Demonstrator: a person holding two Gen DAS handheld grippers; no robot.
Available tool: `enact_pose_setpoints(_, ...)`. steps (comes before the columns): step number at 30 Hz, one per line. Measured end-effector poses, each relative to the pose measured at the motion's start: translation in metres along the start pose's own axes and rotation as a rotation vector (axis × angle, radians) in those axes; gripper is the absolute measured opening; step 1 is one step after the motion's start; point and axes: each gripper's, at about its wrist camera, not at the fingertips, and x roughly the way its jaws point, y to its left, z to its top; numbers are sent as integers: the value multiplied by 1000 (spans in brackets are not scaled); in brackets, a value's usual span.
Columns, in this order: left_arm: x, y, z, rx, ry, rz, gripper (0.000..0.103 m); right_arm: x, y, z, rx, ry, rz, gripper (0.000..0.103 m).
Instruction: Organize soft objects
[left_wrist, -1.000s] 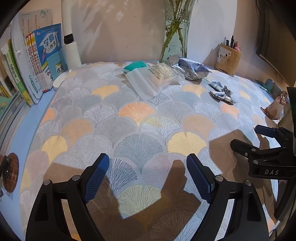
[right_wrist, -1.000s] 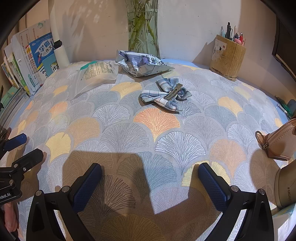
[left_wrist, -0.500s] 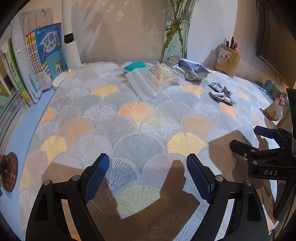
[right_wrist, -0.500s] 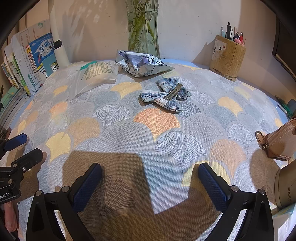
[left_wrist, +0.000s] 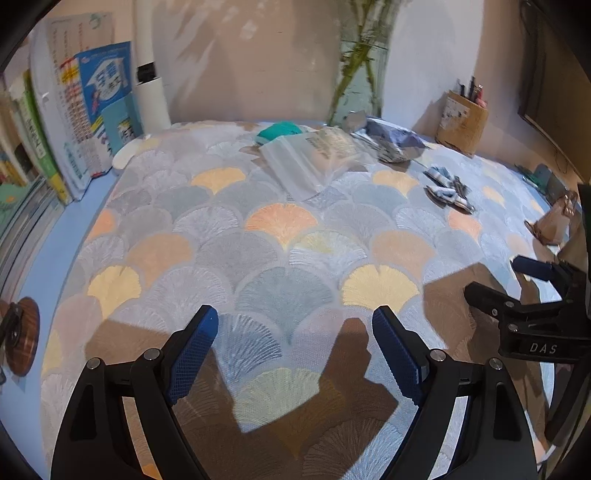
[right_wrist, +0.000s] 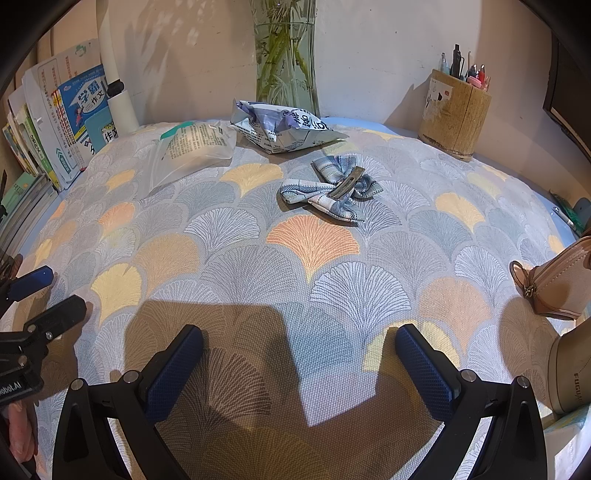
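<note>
Tongs first: your left gripper (left_wrist: 295, 332) and right gripper (right_wrist: 299, 350) both hang over the fan-patterned cloth (right_wrist: 314, 258) with jaws spread wide and nothing between the blue pads. Each camera catches the other tool at its edge, your left one at the left of the right view, your right one at the right of the left view.

Farther out, the right view gives you the clearest look at the plaid fabric bow (right_wrist: 332, 190), lying flat on the cloth past the middle with a metal clip across it; the left view shows it small and blurred off to the right. At the right edge sits a tan pouch (right_wrist: 554, 284).

Beyond the bow lie a crumpled printed bag (right_wrist: 288, 129) and a clear plastic packet (right_wrist: 192, 147). Only the left view shows you a teal item (left_wrist: 279, 131) tucked behind that packet. Against the wall stand a glass vase (right_wrist: 286, 55), a pen holder (right_wrist: 456, 114) and books (left_wrist: 88, 110).
</note>
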Motion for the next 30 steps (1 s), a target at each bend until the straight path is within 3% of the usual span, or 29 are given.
enact_pose_setpoints(5,-9,6,8,-41,9,0,85,0,0,0,0,0,0,103)
enact_pose_setpoints(15,-39,-7,33,6,-84,17,85,0,1,-1,8,6,-1,103)
enact_pose_setpoints(21,-53,-13,32,12,-104,4,85,-9,3,-11,28,91,-6,103)
enact_pose_setpoints(26,-68,-21,27,16,-120,-7,85,-20,0,-25,11,63,35,103)
enact_pose_setpoints(30,-82,-24,19,-21,-95,-14,85,-23,4,-29,-2,61,10,103)
